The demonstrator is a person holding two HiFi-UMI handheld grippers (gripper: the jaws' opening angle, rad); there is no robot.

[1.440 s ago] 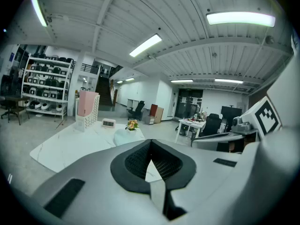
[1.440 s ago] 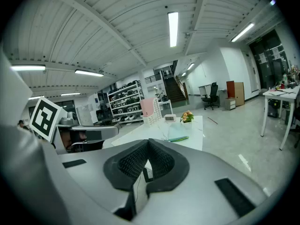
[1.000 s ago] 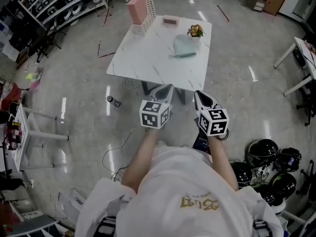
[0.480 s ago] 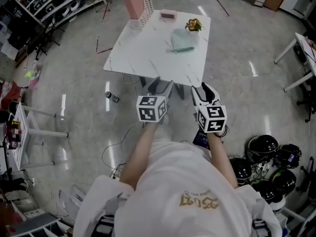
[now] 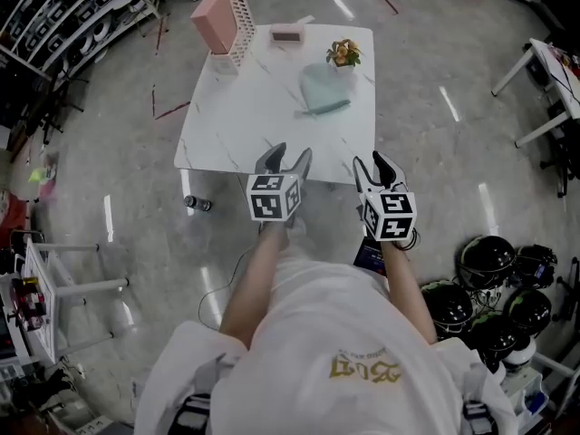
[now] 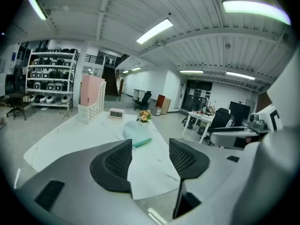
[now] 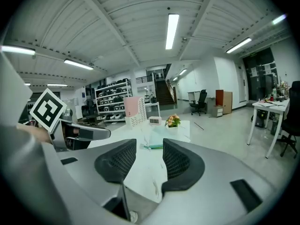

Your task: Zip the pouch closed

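Observation:
A pale mint pouch with a teal zip edge lies on the far right part of the white marble table. In the left gripper view the pouch shows beyond the jaws; in the right gripper view the pouch lies far ahead. My left gripper hovers over the table's near edge, well short of the pouch. My right gripper hangs just off the near right corner. Both have just been opening and stand open, with nothing between their jaws.
A pink file holder, a small clock and a little flower pot stand along the table's far side. On the floor are a can at left and several black helmets at right. Another white table stands far right.
Both grippers have moved forward to the table's near edge, and their jaws have gone from shut to open. The table sits closer below me.

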